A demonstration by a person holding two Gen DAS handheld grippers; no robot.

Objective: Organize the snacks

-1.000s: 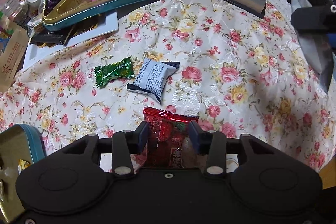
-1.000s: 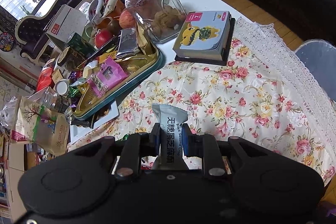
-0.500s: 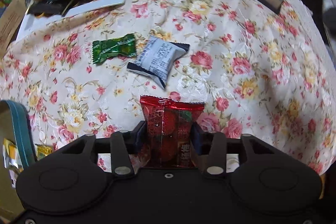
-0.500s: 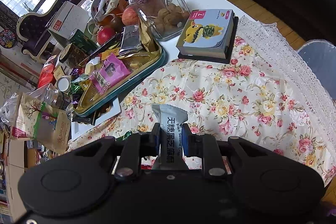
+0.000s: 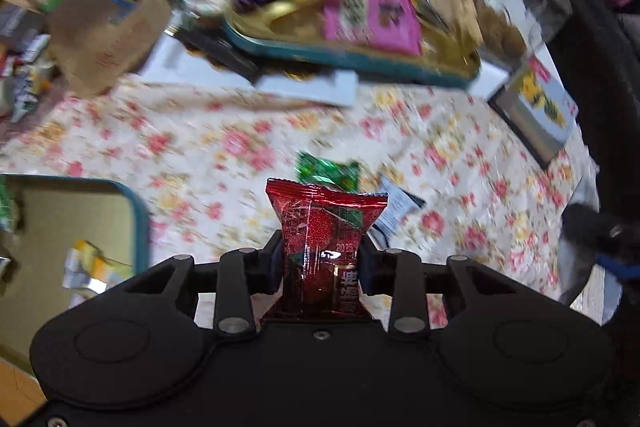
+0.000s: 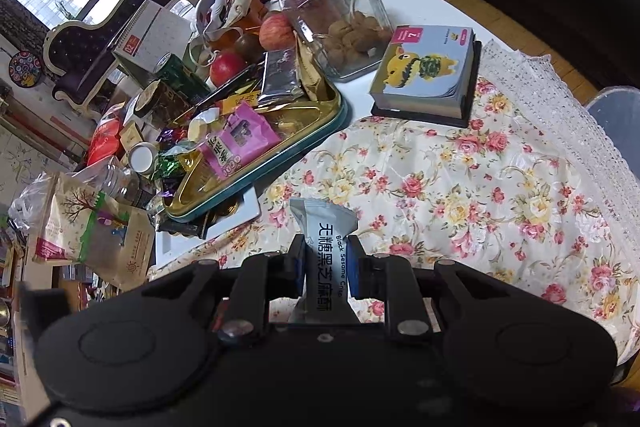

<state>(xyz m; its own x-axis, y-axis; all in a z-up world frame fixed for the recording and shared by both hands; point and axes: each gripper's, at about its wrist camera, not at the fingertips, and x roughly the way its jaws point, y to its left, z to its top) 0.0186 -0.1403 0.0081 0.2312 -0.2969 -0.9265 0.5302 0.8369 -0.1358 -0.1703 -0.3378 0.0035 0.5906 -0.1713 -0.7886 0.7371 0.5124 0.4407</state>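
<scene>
Clearly the left gripper [image 5: 320, 263] has a red snack packet [image 5: 324, 231] pinched upright between its fingers, and the jaws are closing on it — the wrapper stands clear of the floral cloth [image 5: 208, 147] covering the counter, so it looks lifted for carrying. At the left edge of the frame sits a teal-rimmed tin [image 5: 138, 211] with a few wrappers inside, probably where sorted snacks go. Just above the red packet in the frame, a green candy [image 5: 326, 171] and a white-and-black packet [image 5: 396, 207] lie on the cloth, not yet gathered. Blur hides finer detail.

From the right wrist view, the right gripper [image 6: 326, 263] is clamped on a grey sesame crisp packet [image 6: 324, 227], held on end above the cloth, ready to be placed. Toward the upper left of the frame a gold tray [image 6: 280, 163] is heaped with a pink packet [image 6: 238, 143] and other sweets. A glass jar [image 6: 332, 7], apples, a small book [image 6: 428, 67] and paper bags crowd around it — free room is scarce, and any reach toward the tray must clear that clutter.
</scene>
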